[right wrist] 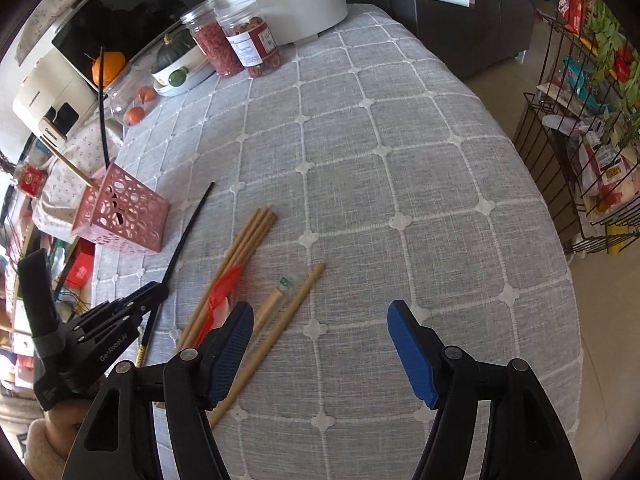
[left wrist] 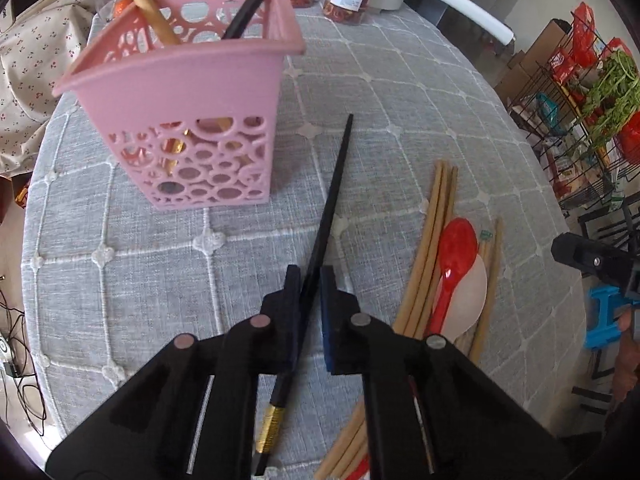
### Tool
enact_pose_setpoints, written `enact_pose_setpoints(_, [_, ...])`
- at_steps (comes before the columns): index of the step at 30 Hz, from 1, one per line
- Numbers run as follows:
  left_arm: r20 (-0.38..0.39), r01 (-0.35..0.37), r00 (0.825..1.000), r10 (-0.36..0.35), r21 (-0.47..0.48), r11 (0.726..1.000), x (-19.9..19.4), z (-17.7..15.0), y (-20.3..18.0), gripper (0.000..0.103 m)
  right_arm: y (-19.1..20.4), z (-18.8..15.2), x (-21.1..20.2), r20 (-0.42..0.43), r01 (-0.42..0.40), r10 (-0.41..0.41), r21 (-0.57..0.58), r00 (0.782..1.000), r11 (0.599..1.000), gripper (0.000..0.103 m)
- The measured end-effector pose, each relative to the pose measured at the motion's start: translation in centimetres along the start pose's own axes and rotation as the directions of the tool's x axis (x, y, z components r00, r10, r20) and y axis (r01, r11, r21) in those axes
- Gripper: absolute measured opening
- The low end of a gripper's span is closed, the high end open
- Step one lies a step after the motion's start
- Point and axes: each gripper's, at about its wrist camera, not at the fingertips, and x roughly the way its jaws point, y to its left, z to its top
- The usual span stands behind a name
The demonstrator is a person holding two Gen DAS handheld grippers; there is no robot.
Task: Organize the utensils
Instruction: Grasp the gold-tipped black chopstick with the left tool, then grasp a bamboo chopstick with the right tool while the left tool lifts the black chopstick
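Observation:
My left gripper (left wrist: 310,276) is shut on a black chopstick (left wrist: 336,184) with a gold band, low over the grey tablecloth; its tip points toward the pink perforated basket (left wrist: 180,80). That basket holds one wooden and one black chopstick upright. To the right lie several wooden chopsticks (left wrist: 432,232), a red spoon (left wrist: 456,256) and a pale spoon (left wrist: 468,304). In the right wrist view my right gripper (right wrist: 320,307) stands open with nothing between its pads, just right of a loose wooden chopstick (right wrist: 288,320). The left gripper (right wrist: 154,290), red spoon (right wrist: 224,284) and basket (right wrist: 124,216) lie to its left.
At the table's far end stand a white pot (right wrist: 288,4) with a long handle, two jars (right wrist: 240,44) of red dried food and a bowl with fruit (right wrist: 176,72). A black wire rack (right wrist: 580,140) with packets and greens stands off the table's right edge.

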Motion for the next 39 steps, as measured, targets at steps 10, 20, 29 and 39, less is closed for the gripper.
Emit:
enact_pose_setpoints(10, [-0.243,0.058,0.969,-0.041,0.067,0.996,-1.6,-3.6,-0.3,0.008,-1.0,-0.1,1.5,-0.058,0.008,-0.006,0.033,0.998,0.999,0.071])
enact_pose_setpoints(20, [-0.056,0.055,0.997,-0.054,0.017,0.998,0.4,-0.3,-1.0,0.027,-0.1,-0.5,2.6,-0.086,0.019,-0.018,0.021,0.996,1.000,0.071])
enact_pose_setpoints(29, [0.004,-0.050,0.999,0.050,-0.001,0.999,1.3,0.8,-2.4,0.008,1.3,-1.1,4.4,-0.109,0.084,-0.086,-0.021,0.990,0.996,0.072])
enact_pose_setpoints(39, [0.035,-0.022,0.999,0.024,-0.044,0.999,-2.8,-0.2,-0.1,0.006,4.4,-1.3,5.5,-0.083,0.205,-0.215,-0.117,0.973,0.972,0.063])
